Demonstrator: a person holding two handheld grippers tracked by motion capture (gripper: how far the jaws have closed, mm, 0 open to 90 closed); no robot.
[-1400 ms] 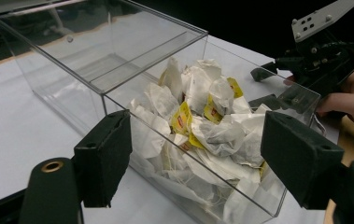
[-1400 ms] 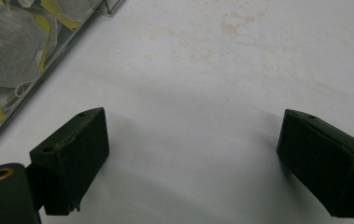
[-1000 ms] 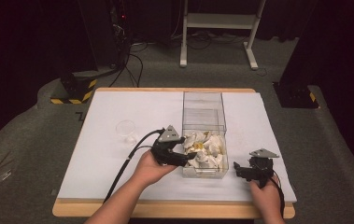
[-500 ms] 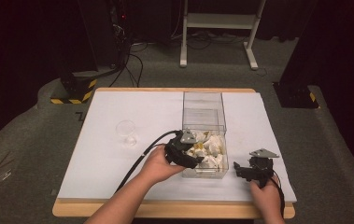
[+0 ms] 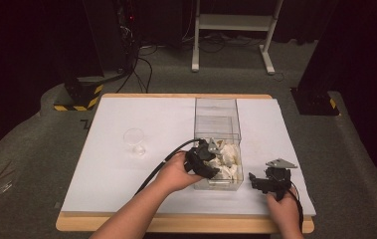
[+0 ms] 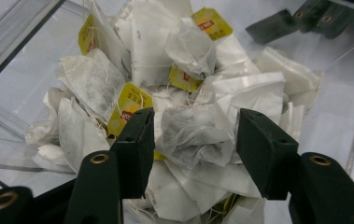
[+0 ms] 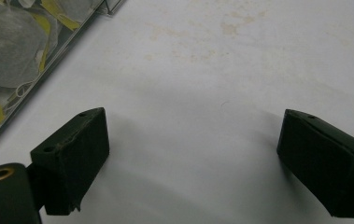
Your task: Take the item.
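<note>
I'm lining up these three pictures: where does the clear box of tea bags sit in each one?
High view: the clear box stands centre-right on the table, left gripper over its near end.
Left gripper view: its walls frame the tea bags.
Right gripper view: its wall crosses the top-left corner.
Shared landmark: the yellow-tagged tea bags.

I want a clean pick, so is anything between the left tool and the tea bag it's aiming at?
Nothing visible: the left tool is open inside the clear plastic box, its jaws straddling the white paper tea bag atop the pile.
</note>
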